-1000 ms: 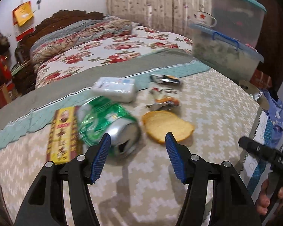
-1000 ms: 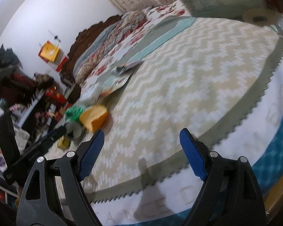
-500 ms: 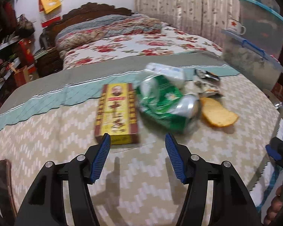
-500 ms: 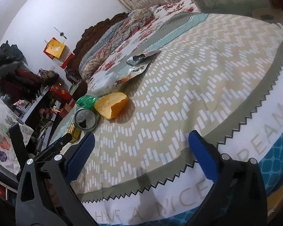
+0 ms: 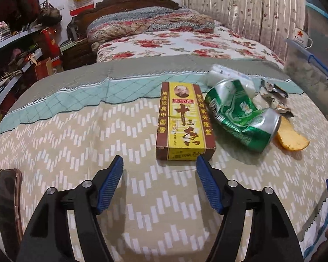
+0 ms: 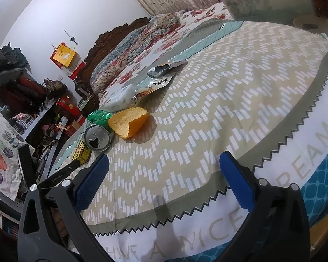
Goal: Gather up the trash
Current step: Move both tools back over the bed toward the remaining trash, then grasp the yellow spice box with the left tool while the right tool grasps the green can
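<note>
A yellow and brown box (image 5: 182,122) lies on the zigzag tablecloth, just beyond my open, empty left gripper (image 5: 159,178). Right of it lie a crushed green can (image 5: 240,114), an orange peel (image 5: 292,138), a white tissue pack (image 5: 227,76) and torn wrappers (image 5: 273,96). In the right wrist view my right gripper (image 6: 161,174) is open and empty near the table's edge, with the can (image 6: 97,135), peel (image 6: 129,123), box (image 6: 82,154), tissue pack (image 6: 122,95) and wrappers (image 6: 161,75) farther away to the left.
A bed with a floral cover (image 5: 181,43) stands behind the table. Clear storage bins with a mug on top (image 5: 304,65) stand at the right. A tape roll (image 6: 308,23) lies at the table's far end. A dark object (image 5: 8,198) sits at the near left edge.
My left gripper has swung left, from facing the can and peel to facing the box. My right gripper has moved closer to the trash pile.
</note>
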Demonstrator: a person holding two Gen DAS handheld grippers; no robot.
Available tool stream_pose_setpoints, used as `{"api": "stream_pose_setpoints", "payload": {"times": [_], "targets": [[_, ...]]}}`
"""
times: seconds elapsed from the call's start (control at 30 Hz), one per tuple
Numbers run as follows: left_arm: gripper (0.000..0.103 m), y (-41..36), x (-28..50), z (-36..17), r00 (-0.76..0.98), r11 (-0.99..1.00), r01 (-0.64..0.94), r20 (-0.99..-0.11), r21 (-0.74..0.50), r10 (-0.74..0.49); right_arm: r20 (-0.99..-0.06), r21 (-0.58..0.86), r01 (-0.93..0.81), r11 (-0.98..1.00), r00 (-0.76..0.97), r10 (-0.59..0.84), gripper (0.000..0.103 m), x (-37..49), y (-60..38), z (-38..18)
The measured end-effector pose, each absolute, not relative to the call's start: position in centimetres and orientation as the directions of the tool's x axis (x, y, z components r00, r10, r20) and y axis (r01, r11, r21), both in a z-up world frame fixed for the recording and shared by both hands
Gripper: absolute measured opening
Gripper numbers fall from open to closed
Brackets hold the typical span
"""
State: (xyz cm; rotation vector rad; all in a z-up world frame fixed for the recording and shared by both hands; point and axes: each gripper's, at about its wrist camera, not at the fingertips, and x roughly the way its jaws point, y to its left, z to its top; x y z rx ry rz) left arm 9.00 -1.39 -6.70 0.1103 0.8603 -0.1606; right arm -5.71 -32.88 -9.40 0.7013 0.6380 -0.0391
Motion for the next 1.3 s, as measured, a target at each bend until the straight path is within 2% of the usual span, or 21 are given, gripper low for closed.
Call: {"api": "stream_pose_setpoints", "payload": {"times": [0.23, 0.4, 0.87, 1.07, 1.13, 1.2, 1.3], "targets": [[0.079, -0.7, 9.7, -7.4, 0.603, 0.988, 0.152, -0.794, 0.025, -0.073, -0.560, 0.586, 0.222, 0.780, 0.806, 0.192, 0.100, -5.4, -32.9, -9.4], [0.095, -0.4, 10.0, -7.6, 0.582, 0.990, 0.144, -0.809, -0.001, -0.086, -0.560, 0.584, 0.217, 0.783, 0.805, 0.195, 0.100, -5.3, -32.9, -9.3], [0.096, -0.8, 10.2, -7.9, 0.557, 0.976, 0.214, -0.826, 0.041, -0.088, -0.562, 0.576, 0.206, 0.791, 0.803, 0.200, 0.100, -5.1, -33.0, -9.2], [0.095, -0.2, 9.8, -7.9, 0.527, 0.941, 0.335, -0.836, 0.040, -0.152, -0.613, 0.481, 0.205, 0.852, 0.774, 0.160, 0.100, -4.6, -31.8, -8.9], [0.094, 0.7, 9.8, -7.4, 0.512, 0.949, 0.317, -0.842, -0.002, -0.173, -0.632, 0.452, 0.204, 0.868, 0.761, 0.151, 0.095, -4.3, -31.2, -8.7], [0.094, 1.4, 9.7, -6.1, 0.526, 0.948, 0.313, -0.820, -0.061, -0.226, -0.617, 0.464, 0.142, 0.874, 0.760, 0.204, 0.084, -3.7, -30.6, -8.0], [0.094, 1.1, 10.2, -3.9, 0.584, 0.945, 0.322, -0.773, -0.060, -0.248, -0.608, 0.383, 0.032, 0.923, 0.761, 0.226, 0.084, -1.8, -28.3, -6.1]]}}
